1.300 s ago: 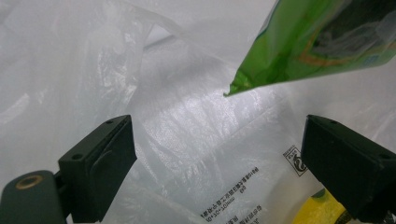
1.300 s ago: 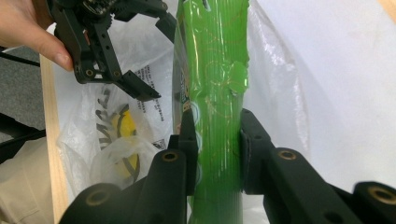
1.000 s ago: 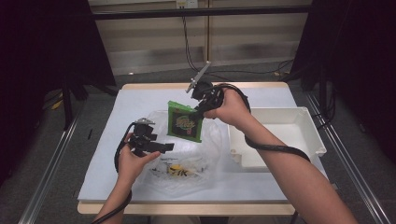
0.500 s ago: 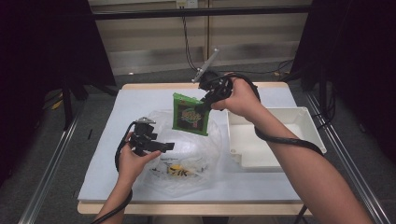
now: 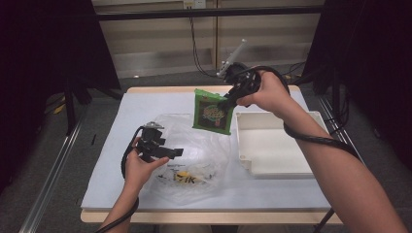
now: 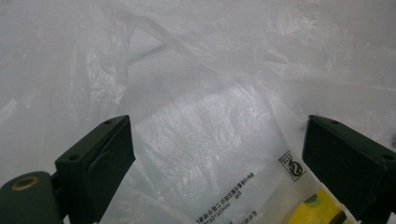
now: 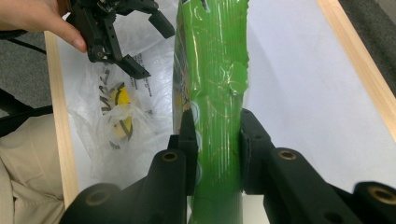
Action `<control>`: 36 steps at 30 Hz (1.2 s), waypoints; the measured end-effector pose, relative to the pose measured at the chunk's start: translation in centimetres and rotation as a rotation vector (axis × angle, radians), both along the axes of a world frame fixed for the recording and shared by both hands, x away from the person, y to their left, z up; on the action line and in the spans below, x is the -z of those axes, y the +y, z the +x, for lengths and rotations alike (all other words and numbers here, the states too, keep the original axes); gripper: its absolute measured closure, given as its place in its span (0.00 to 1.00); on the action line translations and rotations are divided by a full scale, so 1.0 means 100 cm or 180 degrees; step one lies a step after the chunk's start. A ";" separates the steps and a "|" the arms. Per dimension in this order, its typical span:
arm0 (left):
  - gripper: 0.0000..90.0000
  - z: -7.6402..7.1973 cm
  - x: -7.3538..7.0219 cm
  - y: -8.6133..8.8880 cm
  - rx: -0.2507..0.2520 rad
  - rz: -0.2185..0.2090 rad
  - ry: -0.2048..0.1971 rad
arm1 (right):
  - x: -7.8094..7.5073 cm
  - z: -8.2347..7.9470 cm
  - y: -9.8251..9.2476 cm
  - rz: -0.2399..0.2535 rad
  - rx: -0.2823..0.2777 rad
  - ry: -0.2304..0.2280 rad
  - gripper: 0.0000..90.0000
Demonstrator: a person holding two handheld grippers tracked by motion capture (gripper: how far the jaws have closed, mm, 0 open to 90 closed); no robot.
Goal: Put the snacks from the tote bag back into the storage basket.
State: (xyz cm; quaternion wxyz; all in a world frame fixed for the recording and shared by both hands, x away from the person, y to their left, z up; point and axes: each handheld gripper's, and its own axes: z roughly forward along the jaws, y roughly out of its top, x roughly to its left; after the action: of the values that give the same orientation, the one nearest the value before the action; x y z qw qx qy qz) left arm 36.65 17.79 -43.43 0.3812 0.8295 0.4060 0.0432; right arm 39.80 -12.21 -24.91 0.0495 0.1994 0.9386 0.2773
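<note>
White-covered table (image 5: 121,121): right gripper (image 5: 227,103) clamps green packet (image 5: 213,111) top edge (lifted, tray-bound?); left gripper (image 5: 170,153) jaws apart over plastic bag (image 5: 194,145).

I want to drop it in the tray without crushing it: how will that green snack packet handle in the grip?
Probably light and soft: the green packet hangs from the right gripper by one edge, and its foil dents where the pads pinch. The glossy film may slip, so a gentle release over the white tray seems wise.
</note>
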 end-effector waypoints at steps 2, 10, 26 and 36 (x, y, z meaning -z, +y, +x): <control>0.10 0.000 0.000 0.000 -0.0017 -0.0028 -0.0017 | -0.001 0.001 -0.006 -0.0017 0.0023 0.0021 0.83; 0.10 0.000 0.001 0.001 0.0012 0.0028 -0.0020 | -0.004 0.003 -0.031 -0.0084 0.0070 0.0023 0.83; 0.10 0.000 0.000 -0.002 0.0052 0.0041 -0.0034 | -0.001 0.006 -0.074 -0.0103 0.0176 0.0022 0.83; 0.10 -0.001 0.000 -0.004 0.0020 0.0008 -0.0051 | 0.008 0.010 -0.101 -0.0162 0.0313 0.0035 0.83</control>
State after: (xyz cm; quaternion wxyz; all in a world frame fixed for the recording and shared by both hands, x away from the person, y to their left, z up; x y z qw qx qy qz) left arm 36.59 17.40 -43.42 0.3835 0.8309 0.4002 0.0492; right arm 40.80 -22.33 -25.67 0.0630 0.2454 0.9347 0.2494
